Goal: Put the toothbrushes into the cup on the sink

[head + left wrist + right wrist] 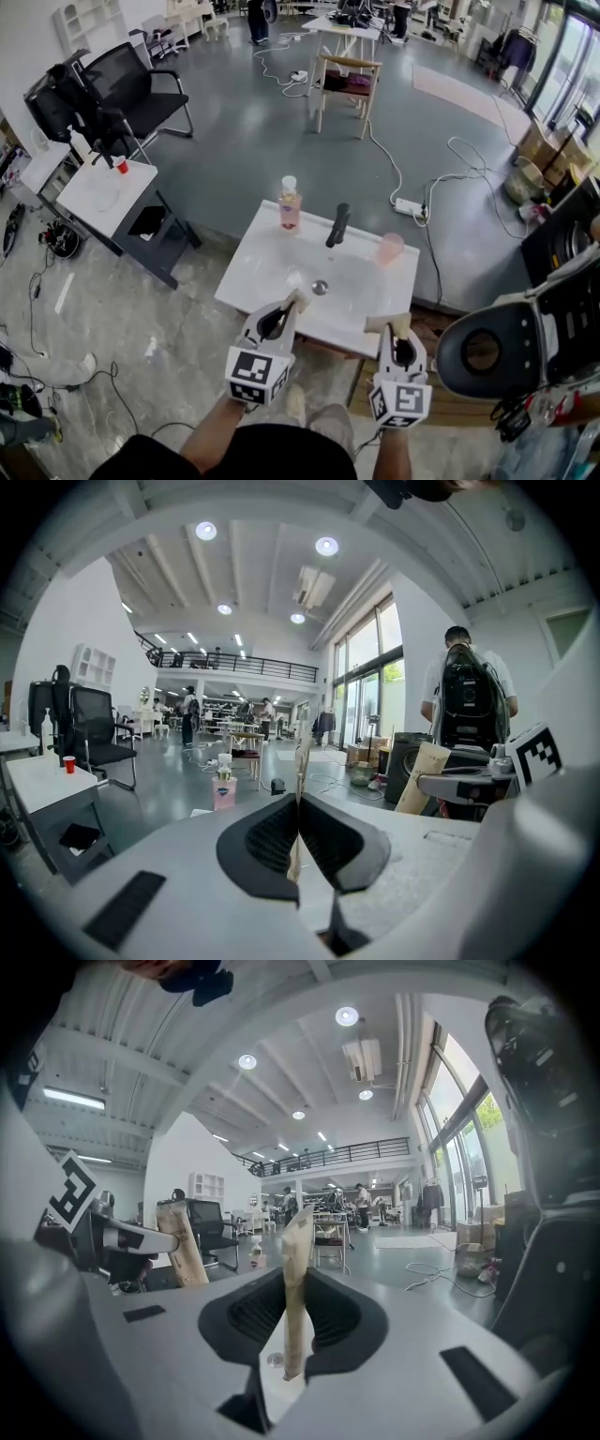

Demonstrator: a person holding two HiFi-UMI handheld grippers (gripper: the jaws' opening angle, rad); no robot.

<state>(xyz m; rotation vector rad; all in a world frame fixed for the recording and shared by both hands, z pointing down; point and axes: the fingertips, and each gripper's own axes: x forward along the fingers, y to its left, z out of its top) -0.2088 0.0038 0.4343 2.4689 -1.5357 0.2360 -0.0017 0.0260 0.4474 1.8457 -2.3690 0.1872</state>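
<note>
A white sink (251,274) carries a black faucet (337,225), a pink soap bottle (290,204) and a translucent pink cup (390,247) at its right rear. My left gripper (295,304) hangs over the sink's front edge, shut on a beige paper-wrapped toothbrush (300,298). In the left gripper view that toothbrush (301,761) stands edge-on between the closed jaws of the left gripper (299,803). My right gripper (394,325) is at the front right corner, shut on a second wrapped toothbrush (386,322). In the right gripper view this toothbrush (295,1279) stands upright in the right gripper (298,1283).
A black office chair (131,89) and a white side table (98,192) with a red cup stand at the left. A wooden chair (345,84) is behind the sink. Cables and a power strip (410,207) lie on the floor. A black-and-white appliance (502,347) crowds the right.
</note>
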